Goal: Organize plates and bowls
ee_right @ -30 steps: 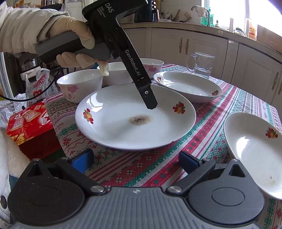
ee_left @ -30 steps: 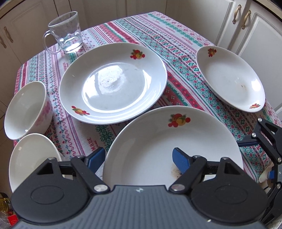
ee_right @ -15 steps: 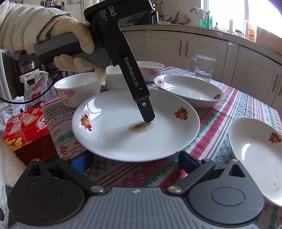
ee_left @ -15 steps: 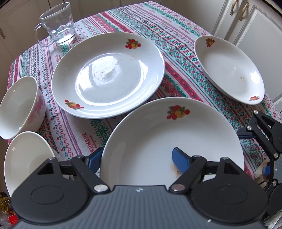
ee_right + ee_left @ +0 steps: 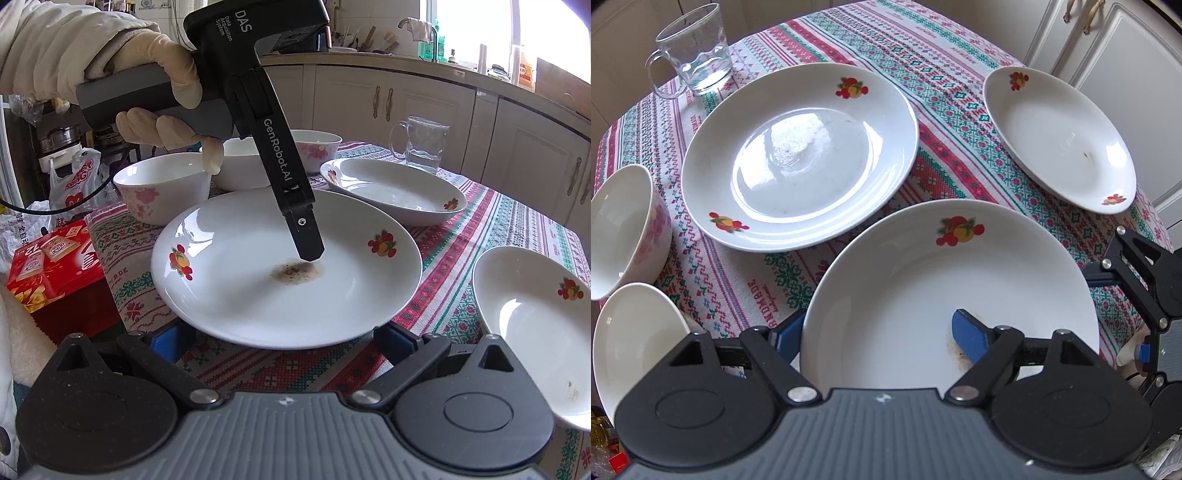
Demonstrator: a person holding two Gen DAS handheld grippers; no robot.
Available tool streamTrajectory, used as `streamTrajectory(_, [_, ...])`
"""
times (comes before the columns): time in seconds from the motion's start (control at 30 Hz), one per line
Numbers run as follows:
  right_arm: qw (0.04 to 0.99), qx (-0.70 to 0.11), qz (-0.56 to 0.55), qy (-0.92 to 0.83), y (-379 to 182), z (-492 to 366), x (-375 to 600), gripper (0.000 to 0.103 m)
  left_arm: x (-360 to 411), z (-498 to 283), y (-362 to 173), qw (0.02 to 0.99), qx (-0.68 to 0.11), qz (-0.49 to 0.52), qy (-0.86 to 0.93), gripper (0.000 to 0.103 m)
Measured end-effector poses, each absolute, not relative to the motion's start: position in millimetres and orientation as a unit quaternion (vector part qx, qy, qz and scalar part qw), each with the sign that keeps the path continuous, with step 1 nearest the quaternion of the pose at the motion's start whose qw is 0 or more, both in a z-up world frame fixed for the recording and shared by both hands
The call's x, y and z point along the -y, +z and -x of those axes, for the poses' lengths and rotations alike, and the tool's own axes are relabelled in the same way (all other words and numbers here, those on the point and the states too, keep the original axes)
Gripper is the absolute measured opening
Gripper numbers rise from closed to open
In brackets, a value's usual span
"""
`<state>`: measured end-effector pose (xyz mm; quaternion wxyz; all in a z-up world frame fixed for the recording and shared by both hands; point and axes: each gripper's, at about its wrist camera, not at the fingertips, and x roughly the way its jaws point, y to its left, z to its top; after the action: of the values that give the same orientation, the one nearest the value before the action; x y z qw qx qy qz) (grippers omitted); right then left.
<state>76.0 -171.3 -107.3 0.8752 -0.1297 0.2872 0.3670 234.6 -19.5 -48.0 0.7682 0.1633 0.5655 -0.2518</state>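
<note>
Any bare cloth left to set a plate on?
Best patch: the tablecloth beyond the far plate, between glass mug and oval dish. Narrower strip between near plate and oval dish. Crowded by the bowls, where the left gripper straddles the near plate's rim.

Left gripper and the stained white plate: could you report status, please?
Left gripper open, astride rim of stained white fruit-print plate. Right gripper open, empty. Nothing blocking.
</note>
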Motion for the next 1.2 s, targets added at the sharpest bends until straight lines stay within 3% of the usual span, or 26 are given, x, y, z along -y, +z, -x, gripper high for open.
streamTrajectory(1.2, [0.870,-0.299,0.149,0.363,-98.6,-83.5,183.7,0.103,17.5,-229.6,-46.1,0.759,-0.573,-0.116,-0.286,0.080])
